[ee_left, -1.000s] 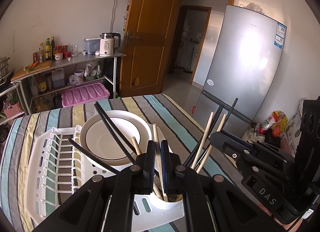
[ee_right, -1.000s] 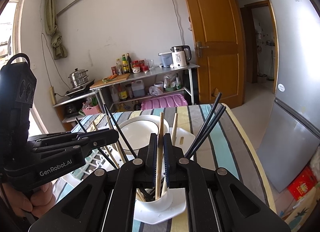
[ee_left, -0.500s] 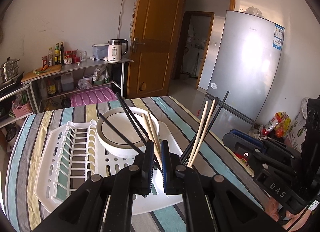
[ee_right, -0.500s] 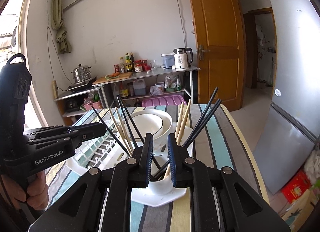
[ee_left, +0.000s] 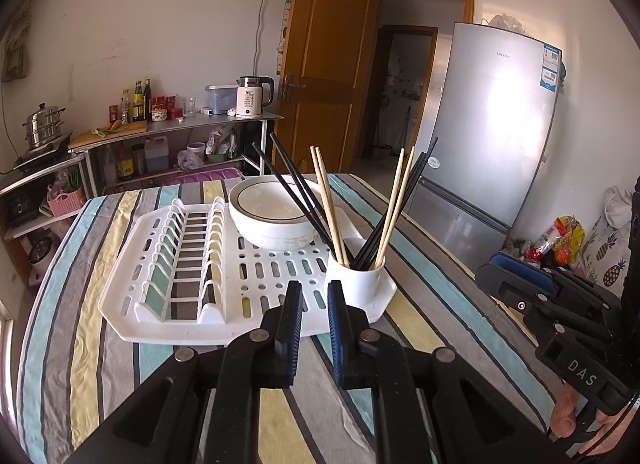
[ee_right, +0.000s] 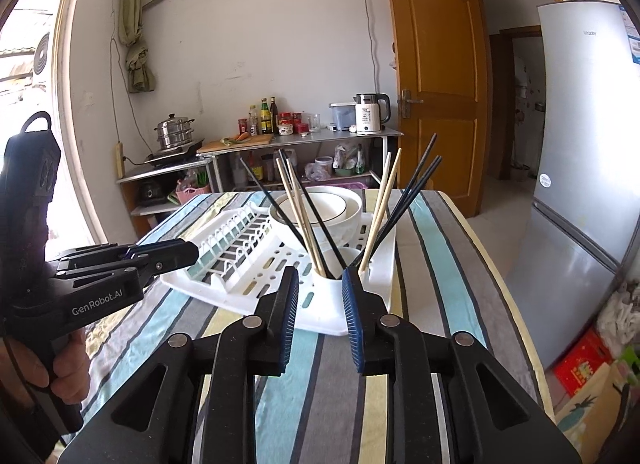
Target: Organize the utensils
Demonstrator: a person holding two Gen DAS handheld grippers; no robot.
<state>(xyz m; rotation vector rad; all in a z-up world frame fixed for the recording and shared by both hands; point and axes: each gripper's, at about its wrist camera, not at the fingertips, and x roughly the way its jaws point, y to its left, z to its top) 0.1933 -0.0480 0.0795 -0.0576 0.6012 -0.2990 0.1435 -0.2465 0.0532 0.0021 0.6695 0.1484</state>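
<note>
— Since the chopsticks (ee_left: 332, 204) are all standing in the white cup (ee_left: 355, 281), what is left to be reached, and from which side?

— Nothing loose is seen on the tabletop (ee_left: 424, 328). The cup is found at the near right corner of the white drying rack (ee_left: 180, 316), just ahead of both tongs and apart from them. From the left tongs (ee_left: 311, 296) it lies ahead and slightly to the right; from the right tongs (ee_right: 320, 284) it is seen almost straight through the gap.

— And the long axis?

— The sticks are fanned upward out of the cup, black and wooden mixed, leaning left and right. A side-on pinch would probably be needed.

— How are the tongs set?

— Both are released and opening; nothing is held between either pair. The right pair is spread wider and is judged the better aligned.

— Anything else on the rack?

— A white bowl (ee_left: 276, 216) is set behind the cup.
</note>
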